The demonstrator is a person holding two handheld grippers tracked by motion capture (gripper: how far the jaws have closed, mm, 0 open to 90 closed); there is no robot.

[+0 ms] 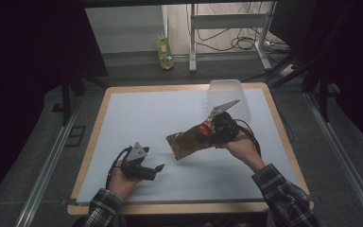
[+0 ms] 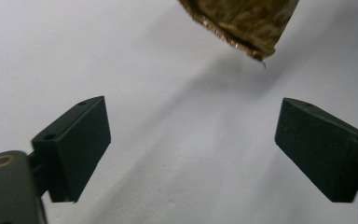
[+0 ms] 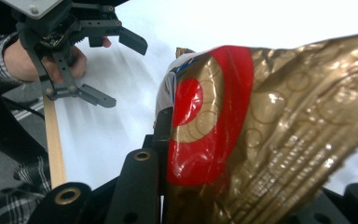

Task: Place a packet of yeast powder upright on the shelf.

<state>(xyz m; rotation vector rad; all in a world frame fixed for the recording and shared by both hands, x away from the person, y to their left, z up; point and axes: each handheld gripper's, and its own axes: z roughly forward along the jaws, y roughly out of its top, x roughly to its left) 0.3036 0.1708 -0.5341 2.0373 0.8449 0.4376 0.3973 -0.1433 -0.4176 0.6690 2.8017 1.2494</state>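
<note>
Left gripper (image 1: 157, 168) near-left, low over the white table cover (image 1: 137, 118), jaws spread wide, nothing between them. Right gripper (image 1: 211, 131) right of centre, clamped on one end of the gold snack bag (image 1: 189, 140). Bag is lifted off the cover, its free end pointing left toward the left gripper, not touching it. Red circle on the bag sits at the clamped end. Far right: clear plastic container (image 1: 228, 97) standing near the table's far edge.

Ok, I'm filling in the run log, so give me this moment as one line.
right gripper: shut on snack bag, held above table | left gripper: open, holding nothing | clear bin: far right
</note>
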